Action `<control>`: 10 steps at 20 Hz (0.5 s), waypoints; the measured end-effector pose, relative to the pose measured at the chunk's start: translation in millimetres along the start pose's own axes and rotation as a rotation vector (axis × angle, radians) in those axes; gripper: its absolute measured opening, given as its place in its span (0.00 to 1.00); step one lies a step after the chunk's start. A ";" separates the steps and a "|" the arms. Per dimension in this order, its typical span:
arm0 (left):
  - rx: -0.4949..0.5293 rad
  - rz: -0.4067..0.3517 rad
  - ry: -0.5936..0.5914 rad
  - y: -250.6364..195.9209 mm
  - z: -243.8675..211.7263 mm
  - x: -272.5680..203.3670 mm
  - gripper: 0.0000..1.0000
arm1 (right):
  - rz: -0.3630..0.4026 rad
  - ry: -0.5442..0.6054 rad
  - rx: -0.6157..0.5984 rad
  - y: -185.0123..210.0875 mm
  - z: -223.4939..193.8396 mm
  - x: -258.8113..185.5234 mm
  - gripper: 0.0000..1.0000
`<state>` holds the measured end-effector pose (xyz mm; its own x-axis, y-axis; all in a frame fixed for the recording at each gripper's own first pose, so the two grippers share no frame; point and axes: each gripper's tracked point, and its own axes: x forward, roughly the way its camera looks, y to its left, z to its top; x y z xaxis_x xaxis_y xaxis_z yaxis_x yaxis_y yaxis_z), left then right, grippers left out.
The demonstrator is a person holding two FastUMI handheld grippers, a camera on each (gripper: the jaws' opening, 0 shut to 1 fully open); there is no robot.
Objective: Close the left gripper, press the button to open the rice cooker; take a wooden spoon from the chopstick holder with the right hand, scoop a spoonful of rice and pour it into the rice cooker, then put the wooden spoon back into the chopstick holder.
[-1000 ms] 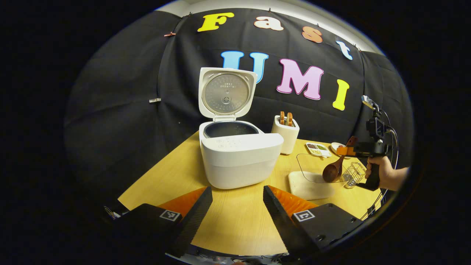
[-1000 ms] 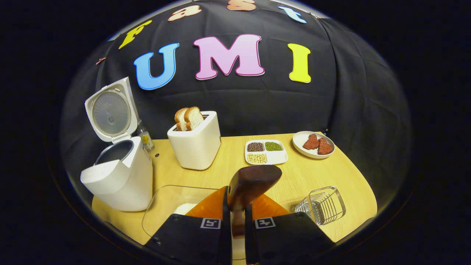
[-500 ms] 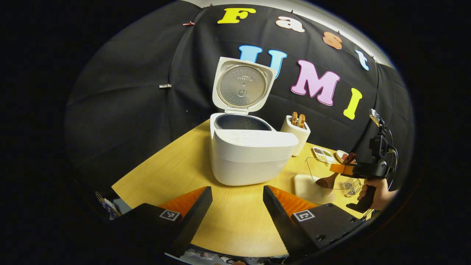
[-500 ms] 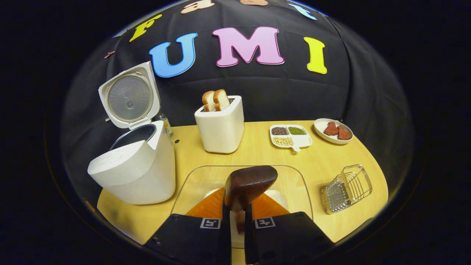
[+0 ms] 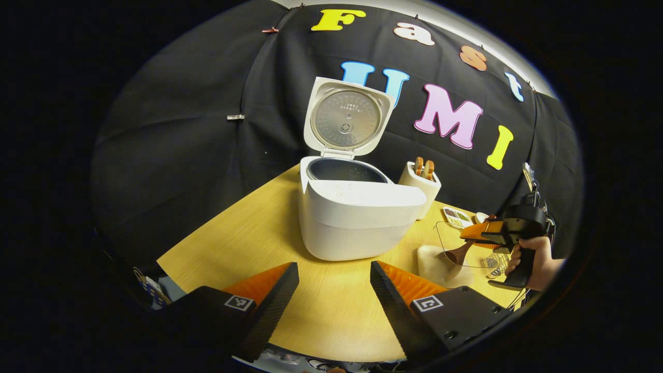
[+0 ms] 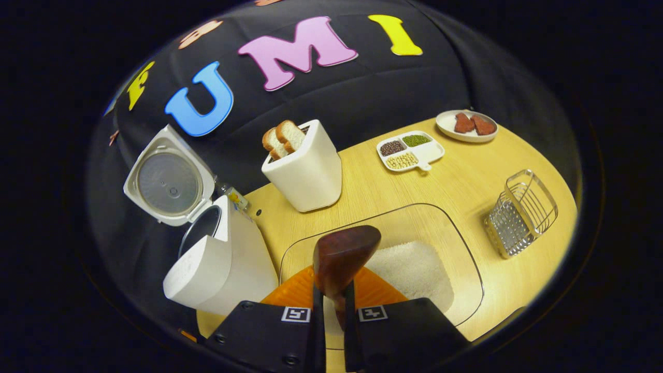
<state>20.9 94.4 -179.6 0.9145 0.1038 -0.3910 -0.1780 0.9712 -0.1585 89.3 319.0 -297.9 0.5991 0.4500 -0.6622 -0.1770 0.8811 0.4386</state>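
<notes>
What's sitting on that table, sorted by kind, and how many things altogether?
Appliances: 2, rice cooker and toaster.
Dishes: 3, clear rice container, sectioned bean tray, small plate.
Wire holders: 1, chopstick holder.
Small bottles: 1, behind the cooker.
Total: 7.

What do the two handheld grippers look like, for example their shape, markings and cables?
The left gripper has two wedge-shaped fingers with ridged inner faces, on black blocks that each carry a small square black-and-white marker. The right gripper has the same black blocks and markers. In the left gripper view it shows a black pistol-style handle, a black body with a module mounted on top, and thin black cables hanging beside it.
</notes>
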 end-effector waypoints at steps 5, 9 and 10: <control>0.010 -0.020 -0.007 -9.4 7.5 1.9 0.96 | 0.034 0.050 0.265 -19.5 11.2 -2.9 0.18; 0.009 -0.030 -0.011 -16.3 12.0 2.6 0.96 | 0.043 0.027 0.345 -32.2 29.3 -14.7 0.18; 0.014 -0.032 -0.015 -17.1 14.5 1.1 0.96 | 0.042 0.024 0.350 -34.3 32.7 -16.9 0.18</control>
<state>30.2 81.0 -164.1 0.9250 0.0754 -0.3724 -0.1433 0.9770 -0.1581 110.8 276.5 -282.0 0.5781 0.4916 -0.6512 0.0794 0.7604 0.6446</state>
